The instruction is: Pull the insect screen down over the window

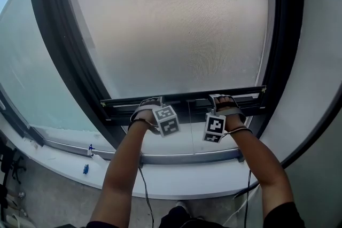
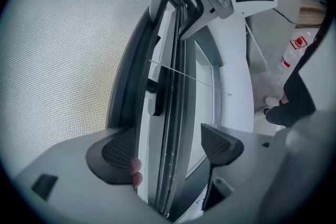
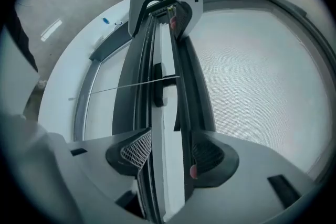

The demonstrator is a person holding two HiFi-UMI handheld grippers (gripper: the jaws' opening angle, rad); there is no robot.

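Observation:
The grey mesh insect screen (image 1: 176, 24) covers most of the window. Its dark bottom bar (image 1: 184, 100) hangs a little above the lower frame rail (image 1: 187, 158). My left gripper (image 1: 151, 107) is on the left part of the bar. In the left gripper view the bar (image 2: 170, 113) runs between the jaws of the left gripper (image 2: 168, 152), which close on it from both sides. My right gripper (image 1: 222, 100) is at the right part of the bar. In the right gripper view its jaws straddle the bar (image 3: 168, 113): the right gripper (image 3: 170, 155) is open, pads close beside the bar.
A thin cord (image 1: 188, 131) hangs from the bar's middle down to the lower rail. The white sill (image 1: 160, 179) curves below the window with small blue items (image 1: 85, 168) on it. Dark frame posts stand left and right. Cables (image 1: 145, 195) trail beneath the arms.

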